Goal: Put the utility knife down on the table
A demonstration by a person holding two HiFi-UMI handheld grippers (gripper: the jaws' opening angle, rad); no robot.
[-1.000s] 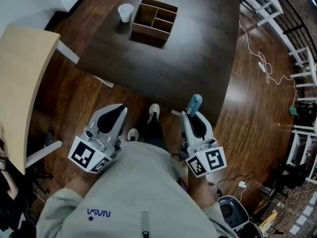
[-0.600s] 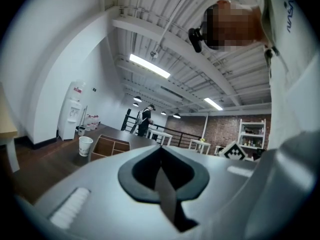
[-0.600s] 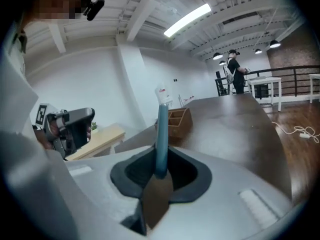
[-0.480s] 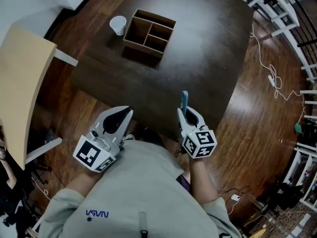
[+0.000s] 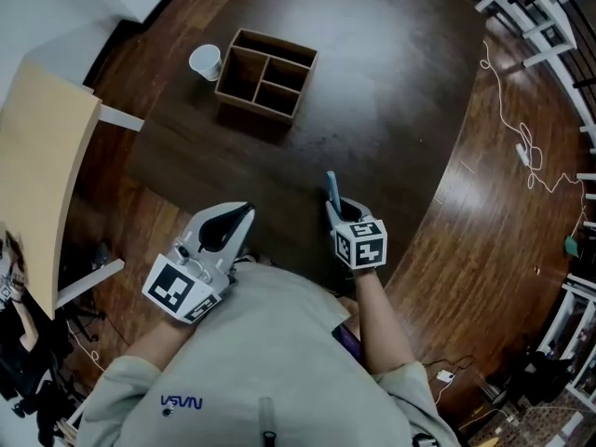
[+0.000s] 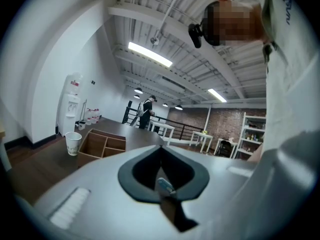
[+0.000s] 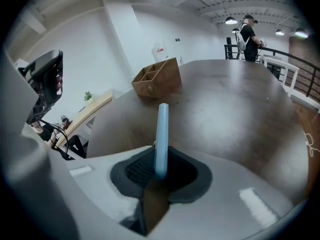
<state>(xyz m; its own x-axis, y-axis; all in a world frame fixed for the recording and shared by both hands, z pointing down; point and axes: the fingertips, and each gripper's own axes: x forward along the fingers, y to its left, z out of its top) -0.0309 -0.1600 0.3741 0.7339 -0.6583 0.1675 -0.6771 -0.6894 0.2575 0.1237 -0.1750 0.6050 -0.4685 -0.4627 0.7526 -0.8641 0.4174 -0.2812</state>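
A light-blue utility knife (image 5: 331, 187) sticks out forward from my right gripper (image 5: 337, 209), which is shut on it. In the right gripper view the knife (image 7: 161, 129) rises from between the dark pads of the right gripper (image 7: 159, 160) and points over the dark brown table (image 7: 240, 109). That gripper hangs above the near edge of the table (image 5: 391, 91), tilted downward. My left gripper (image 5: 237, 218) is held near my body, off the table's near left edge. In the left gripper view the left gripper (image 6: 161, 153) has its jaws together with nothing held.
A wooden compartment box (image 5: 265, 73) stands far back on the table with a white paper cup (image 5: 206, 61) to its left. A light wooden tabletop (image 5: 37, 156) lies at the left. Cables (image 5: 521, 142) run over the floor at the right. A person stands far off (image 7: 248, 31).
My right gripper has come down and forward with the knife, from near my body to over the table's near edge, tipping downward. The left gripper has shifted slightly forward.
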